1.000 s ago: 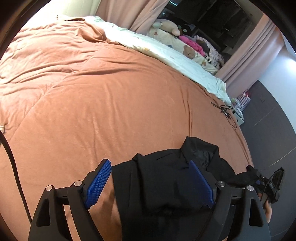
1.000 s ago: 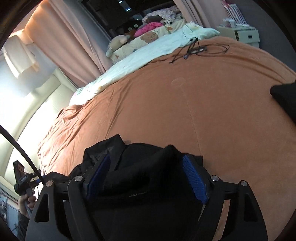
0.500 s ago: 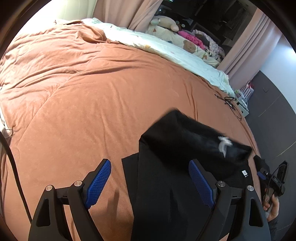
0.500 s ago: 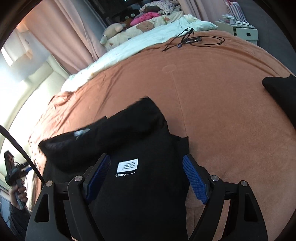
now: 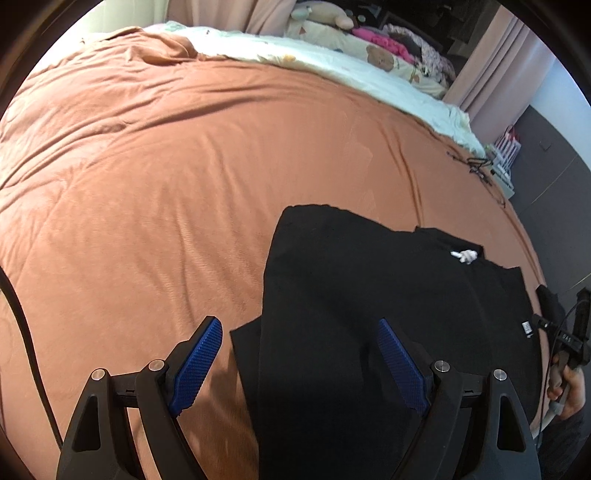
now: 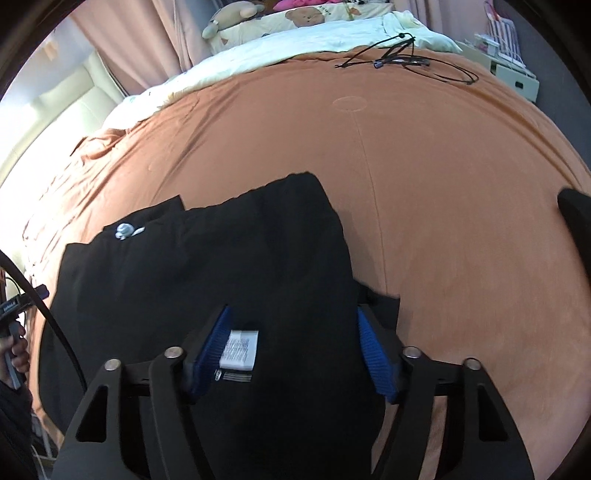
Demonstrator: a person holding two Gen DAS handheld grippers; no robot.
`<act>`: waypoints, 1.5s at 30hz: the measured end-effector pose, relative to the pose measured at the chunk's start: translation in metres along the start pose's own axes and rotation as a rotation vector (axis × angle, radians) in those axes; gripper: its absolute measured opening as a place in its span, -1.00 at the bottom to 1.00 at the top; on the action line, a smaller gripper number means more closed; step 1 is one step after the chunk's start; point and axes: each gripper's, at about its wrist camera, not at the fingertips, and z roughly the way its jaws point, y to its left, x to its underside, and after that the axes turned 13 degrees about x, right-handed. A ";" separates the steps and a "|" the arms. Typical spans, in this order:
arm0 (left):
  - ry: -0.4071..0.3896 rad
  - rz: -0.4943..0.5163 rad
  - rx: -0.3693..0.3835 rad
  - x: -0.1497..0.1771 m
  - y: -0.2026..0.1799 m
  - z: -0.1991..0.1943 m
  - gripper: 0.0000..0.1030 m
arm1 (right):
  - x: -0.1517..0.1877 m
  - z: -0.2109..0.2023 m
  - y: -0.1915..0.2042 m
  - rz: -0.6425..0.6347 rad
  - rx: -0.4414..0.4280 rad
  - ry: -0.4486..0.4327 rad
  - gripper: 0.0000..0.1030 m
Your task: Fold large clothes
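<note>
1. Black garment (image 5: 369,295) lies spread on the orange bedspread (image 5: 166,166), laid flat for folding
2. Left gripper (image 5: 299,363) gapes wide, gripping nothing
3. Right gripper (image 6: 293,349), jaws just narrowing, straddles cloth without pinching it

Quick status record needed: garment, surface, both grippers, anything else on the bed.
garment: black garment lying spread on the bed, a white label showing near its near edge
surface: orange bedspread
left gripper: open over the garment's left edge, pads not pressing the cloth
right gripper: jaws have just been closing, cloth and label between them, pads not visibly pinching
other items: black cables at the far edge; pale quilt and plush toys beyond; second dark item at the right
</note>
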 end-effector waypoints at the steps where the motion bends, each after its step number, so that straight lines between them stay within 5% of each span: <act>1: 0.008 -0.001 -0.004 -0.002 0.002 0.006 0.58 | -0.003 0.006 0.003 -0.003 0.004 0.004 0.01; 5: 0.044 -0.008 0.003 -0.006 0.007 0.025 0.33 | -0.017 0.022 0.006 -0.014 0.000 0.015 -0.54; 8: 0.080 -0.012 -0.023 -0.008 0.008 0.039 -0.24 | -0.024 0.029 0.008 -0.029 0.014 -0.001 -0.92; 9: 0.087 0.000 -0.049 -0.008 0.007 0.043 -0.59 | -0.025 0.029 0.007 -0.024 0.016 -0.008 -0.95; 12: 0.088 0.030 -0.093 -0.010 0.004 0.047 -0.83 | -0.024 0.032 0.005 0.009 0.039 -0.026 -0.96; 21: 0.046 0.008 -0.116 -0.004 -0.005 0.013 -0.81 | -0.005 0.006 0.012 0.016 0.069 -0.025 -0.84; 22: 0.045 0.021 -0.115 0.000 -0.009 0.005 -0.80 | -0.002 0.002 0.012 0.012 0.068 -0.026 -0.75; 24: 0.036 0.036 -0.111 0.006 -0.017 -0.006 -0.75 | 0.009 -0.012 0.011 0.003 0.046 -0.034 0.06; 26: 0.032 0.044 -0.094 0.016 -0.026 -0.018 -0.73 | 0.018 -0.026 0.012 -0.005 0.041 -0.060 0.28; 38: 0.084 0.174 -0.011 0.092 -0.087 -0.055 -0.72 | 0.079 -0.084 0.011 -0.039 0.011 -0.068 0.28; 45: 0.131 0.148 0.032 0.132 -0.097 -0.053 -0.73 | 0.113 -0.102 0.010 -0.068 -0.037 -0.043 0.28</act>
